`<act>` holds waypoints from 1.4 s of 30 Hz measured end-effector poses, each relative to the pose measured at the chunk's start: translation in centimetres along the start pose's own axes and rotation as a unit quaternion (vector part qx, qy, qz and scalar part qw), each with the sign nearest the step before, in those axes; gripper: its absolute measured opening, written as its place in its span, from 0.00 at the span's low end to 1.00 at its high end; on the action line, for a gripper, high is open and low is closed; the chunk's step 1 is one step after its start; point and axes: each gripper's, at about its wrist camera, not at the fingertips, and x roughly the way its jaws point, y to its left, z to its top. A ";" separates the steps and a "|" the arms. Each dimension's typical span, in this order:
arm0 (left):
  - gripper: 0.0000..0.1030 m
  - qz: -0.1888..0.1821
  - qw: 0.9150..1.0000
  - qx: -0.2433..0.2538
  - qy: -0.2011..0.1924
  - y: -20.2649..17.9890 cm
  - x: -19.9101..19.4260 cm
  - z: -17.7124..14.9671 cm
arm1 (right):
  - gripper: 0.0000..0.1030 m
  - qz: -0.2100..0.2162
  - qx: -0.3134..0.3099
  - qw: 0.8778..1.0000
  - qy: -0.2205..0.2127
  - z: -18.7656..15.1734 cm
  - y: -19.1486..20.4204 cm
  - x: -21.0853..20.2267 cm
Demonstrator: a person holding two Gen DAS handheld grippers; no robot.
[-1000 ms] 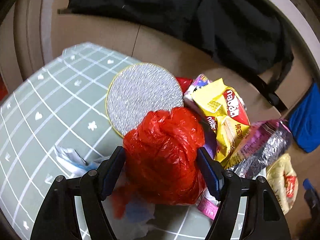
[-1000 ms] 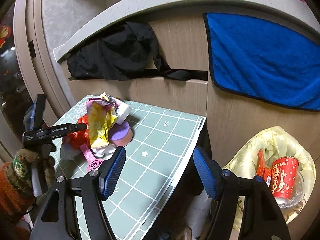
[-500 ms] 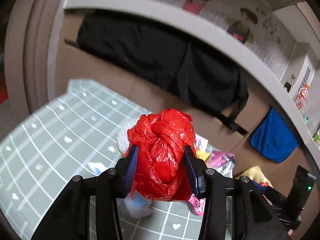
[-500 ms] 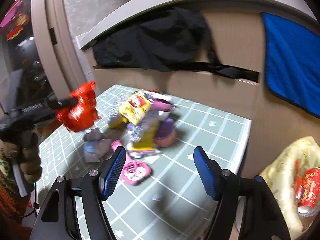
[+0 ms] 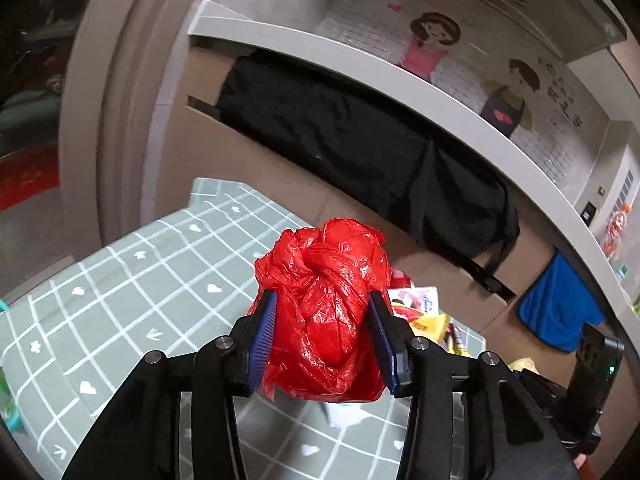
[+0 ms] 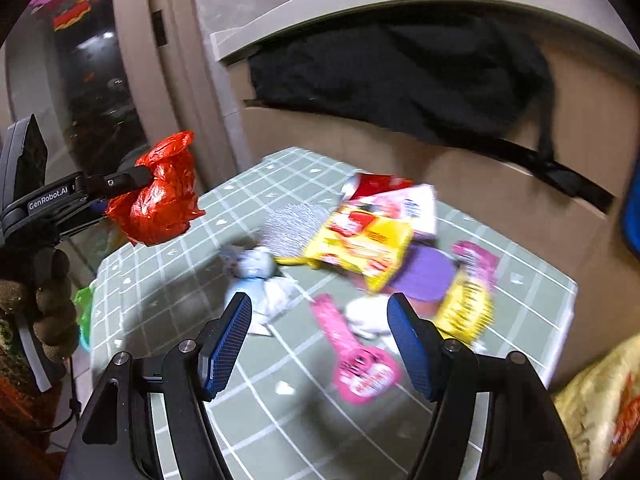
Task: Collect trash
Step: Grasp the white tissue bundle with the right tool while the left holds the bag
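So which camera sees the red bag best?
The left wrist view: the knotted red plastic bag fills the middle, sharp and close, squeezed between the left hand-held gripper pads. The right wrist view shows it smaller, off at the left edge, held up above the green checked table.

A crinkly red plastic bag (image 5: 324, 312), knotted on top, was squeezed between two blue pads, up off the green checked table (image 6: 400, 420). On that table lay a yellow snack packet (image 6: 360, 244), a pink wrapper (image 6: 356, 360) and crumpled white paper (image 6: 260, 280).
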 end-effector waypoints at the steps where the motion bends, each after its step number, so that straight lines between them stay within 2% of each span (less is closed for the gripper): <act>1: 0.45 0.005 1.000 -0.004 -0.005 0.6 -0.4 0.1 | 0.66 0.012 -0.007 1.000 0.003 0.4 0.5 0.6; 6: 0.45 0.027 0.999 -0.027 -0.026 3.5 -2.2 0.6 | 0.66 0.043 -0.057 0.997 0.019 2.1 3.5 4.1; 10: 0.45 0.035 0.998 -0.039 -0.028 5.0 -2.6 0.6 | 0.66 0.061 -0.094 0.993 0.048 2.8 5.8 8.4; 14: 0.45 0.039 0.998 -0.043 -0.023 5.7 -2.4 0.5 | 0.65 0.047 -0.118 0.989 0.074 2.7 7.3 12.4; 19: 0.45 0.040 0.998 -0.045 -0.012 5.9 -1.5 0.3 | 0.65 0.042 -0.108 0.988 0.106 2.4 6.8 15.8; 21: 0.45 0.040 0.998 -0.045 -0.007 5.8 -1.1 0.1 | 0.57 0.045 -0.101 0.987 0.120 2.1 6.5 16.4; 22: 0.45 0.040 0.998 -0.044 -0.005 5.7 -0.9 0.1 | 0.50 0.050 -0.098 0.986 0.124 2.1 6.3 16.4; 26: 0.45 0.036 0.999 -0.035 0.003 4.6 -0.3 -0.1 | 0.47 0.066 -0.086 0.987 0.115 2.0 6.0 14.4; 35: 0.44 0.011 1.000 0.025 -0.002 -1.1 -0.5 -0.1 | 0.47 0.047 -0.008 0.998 0.029 4.0 1.8 3.8; 42: 0.45 -0.037 0.995 0.096 -0.011 -9.3 -0.9 -0.5 | 0.47 -0.017 0.023 0.998 -0.050 4.0 -2.3 -5.7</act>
